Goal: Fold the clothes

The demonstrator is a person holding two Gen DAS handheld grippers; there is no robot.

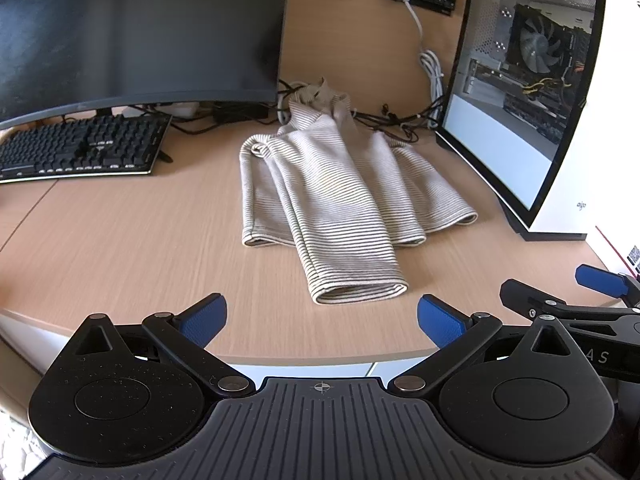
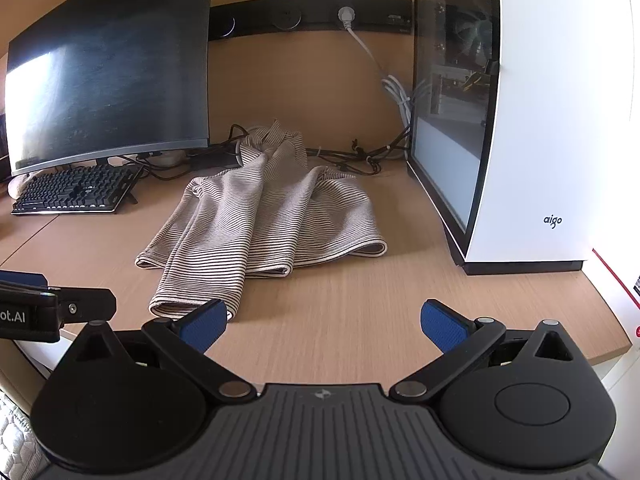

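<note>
The striped top (image 1: 332, 196) lies rumpled and unfolded mid-desk (image 1: 120, 240), while the left gripper (image 1: 320, 320) and right gripper (image 2: 322, 322) hover near, fingers spread wide and empty, so folding looks barely begun.

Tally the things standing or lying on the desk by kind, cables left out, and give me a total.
Striped garment: 1
Monitor: 1
Black keyboard: 1
White computer case: 1
Total: 4
</note>
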